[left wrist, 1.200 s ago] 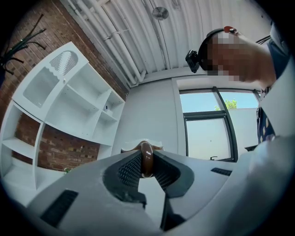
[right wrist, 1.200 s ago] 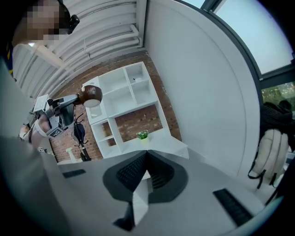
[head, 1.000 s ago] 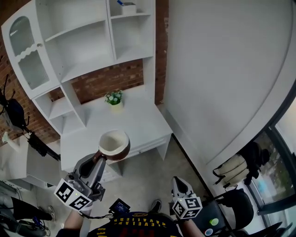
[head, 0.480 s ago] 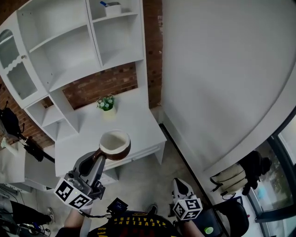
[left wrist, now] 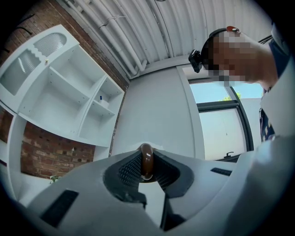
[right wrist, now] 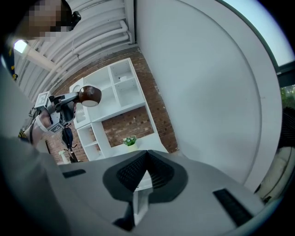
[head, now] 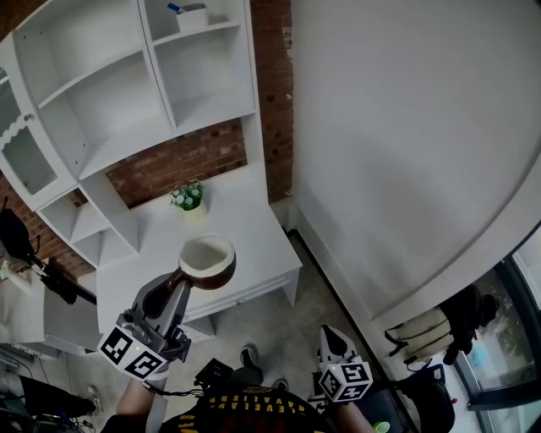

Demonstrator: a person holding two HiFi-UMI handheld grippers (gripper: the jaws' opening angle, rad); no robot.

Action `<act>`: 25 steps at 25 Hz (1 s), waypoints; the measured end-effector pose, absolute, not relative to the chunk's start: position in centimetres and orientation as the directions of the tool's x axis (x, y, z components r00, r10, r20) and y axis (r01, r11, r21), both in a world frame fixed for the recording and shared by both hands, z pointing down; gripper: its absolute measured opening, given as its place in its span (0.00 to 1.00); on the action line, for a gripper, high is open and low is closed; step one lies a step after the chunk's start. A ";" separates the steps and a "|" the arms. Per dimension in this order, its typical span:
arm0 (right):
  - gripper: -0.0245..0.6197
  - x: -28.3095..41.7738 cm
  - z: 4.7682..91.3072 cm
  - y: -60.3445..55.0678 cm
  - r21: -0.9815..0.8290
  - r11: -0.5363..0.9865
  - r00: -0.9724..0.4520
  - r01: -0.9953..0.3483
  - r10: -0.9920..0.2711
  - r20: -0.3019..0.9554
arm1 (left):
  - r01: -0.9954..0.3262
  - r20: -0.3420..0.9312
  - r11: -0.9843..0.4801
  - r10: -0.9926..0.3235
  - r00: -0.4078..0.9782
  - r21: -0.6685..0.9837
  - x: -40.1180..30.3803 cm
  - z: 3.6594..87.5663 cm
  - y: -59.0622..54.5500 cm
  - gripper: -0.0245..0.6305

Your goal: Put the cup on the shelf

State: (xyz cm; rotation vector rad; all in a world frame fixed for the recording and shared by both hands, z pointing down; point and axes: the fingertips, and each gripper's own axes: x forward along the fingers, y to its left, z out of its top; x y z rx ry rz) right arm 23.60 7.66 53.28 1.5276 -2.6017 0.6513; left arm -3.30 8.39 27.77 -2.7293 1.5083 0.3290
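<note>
A brown cup (head: 205,260) with a cream inside is held up in front of the white desk (head: 254,241). My left gripper (head: 180,283) is shut on its handle. In the left gripper view only the brown handle (left wrist: 146,159) shows, pinched between the dark pads of the left gripper (left wrist: 146,171). The white shelf unit (head: 127,93) rises beyond the cup, its open compartments bare. My right gripper (head: 330,340) hangs low at the bottom, shut with nothing in it. In the right gripper view, the right gripper (right wrist: 146,167) has the cup (right wrist: 90,95) at upper left.
A small potted plant (head: 188,196) stands on the desk against the brick wall (head: 182,156). A small box (head: 193,15) sits on the top right shelf. A plain white wall (head: 406,127) runs along the right. A dark bicycle (head: 25,245) stands left of the desk.
The shelf unit and desk have slid left and slightly up in the head view. The cup stays in the left gripper at the same spot; the right gripper has not moved.
</note>
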 end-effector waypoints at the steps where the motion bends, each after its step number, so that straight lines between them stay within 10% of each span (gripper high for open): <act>1: 0.05 23.5 53.3 7.2 -0.326 0.417 -0.504 -0.849 -0.825 0.257 | -0.834 -0.187 -0.543 -0.833 0.521 0.097 -3.5 27.9 7.7 0.11; 25: 0.05 18.1 52.8 -7.2 -0.302 0.317 -0.404 -0.899 -0.866 0.295 | -0.784 -0.219 -0.603 -0.793 0.569 0.148 -10.2 28.6 -10.9 0.11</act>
